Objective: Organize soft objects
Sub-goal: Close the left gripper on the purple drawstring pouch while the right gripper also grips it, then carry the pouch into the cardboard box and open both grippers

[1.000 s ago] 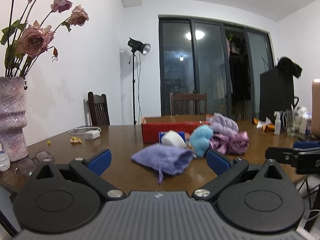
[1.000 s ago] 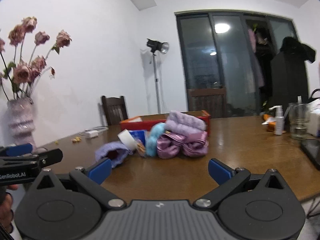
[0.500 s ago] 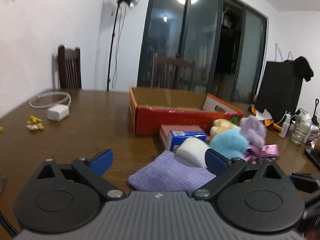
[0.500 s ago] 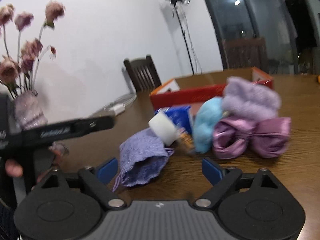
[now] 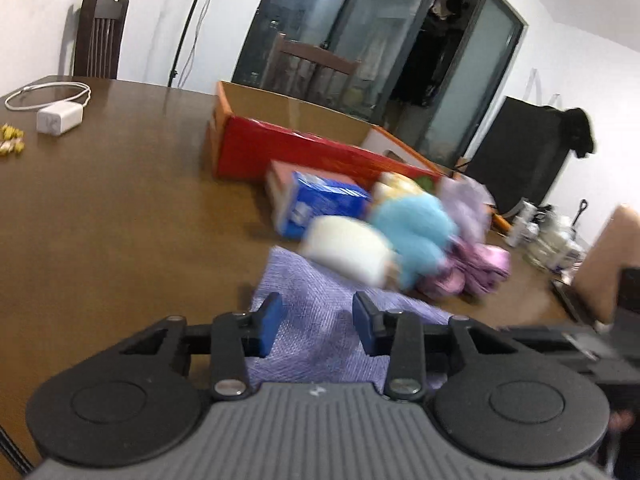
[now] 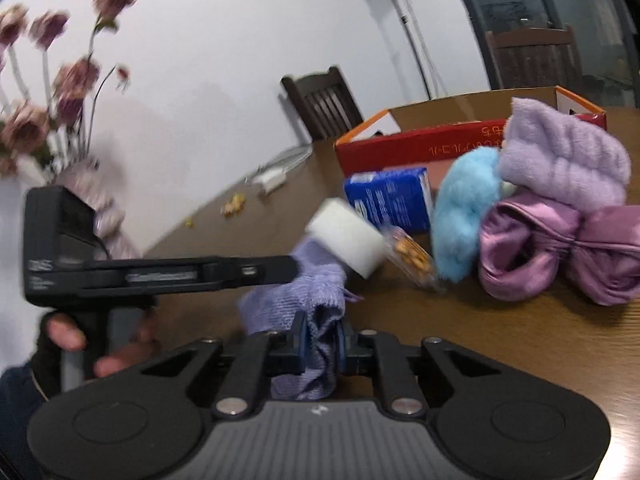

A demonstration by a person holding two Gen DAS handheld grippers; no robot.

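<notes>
A purple knitted cloth (image 5: 304, 280) (image 6: 288, 304) lies on the brown table (image 5: 120, 208), and both grippers are at it. My left gripper (image 5: 318, 324) (image 6: 294, 270) is closing, with flat cloth between its blue pads and no clear pinch. My right gripper (image 6: 322, 344) is closing too, and its pads squeeze a bunched fold of the cloth. A white foam block (image 5: 348, 252) (image 6: 346, 240) rests on the cloth's far edge. Behind it are a blue fluffy piece (image 6: 464, 216), a lilac plush towel (image 6: 564, 160) and shiny purple satin (image 6: 560, 252).
An open red cardboard box (image 5: 280, 152) (image 6: 420, 148) stands behind the pile, with a blue carton (image 5: 320, 204) and a snack packet (image 6: 412, 256) before it. A charger (image 5: 60, 118) lies at the left. A flower vase (image 6: 80, 184) and a person's hand (image 6: 68, 336) are at the left.
Both grippers moved in over the table and tilted down to the purple cloth. Their jaws went from wide open to narrow, and the right now pinches the cloth.
</notes>
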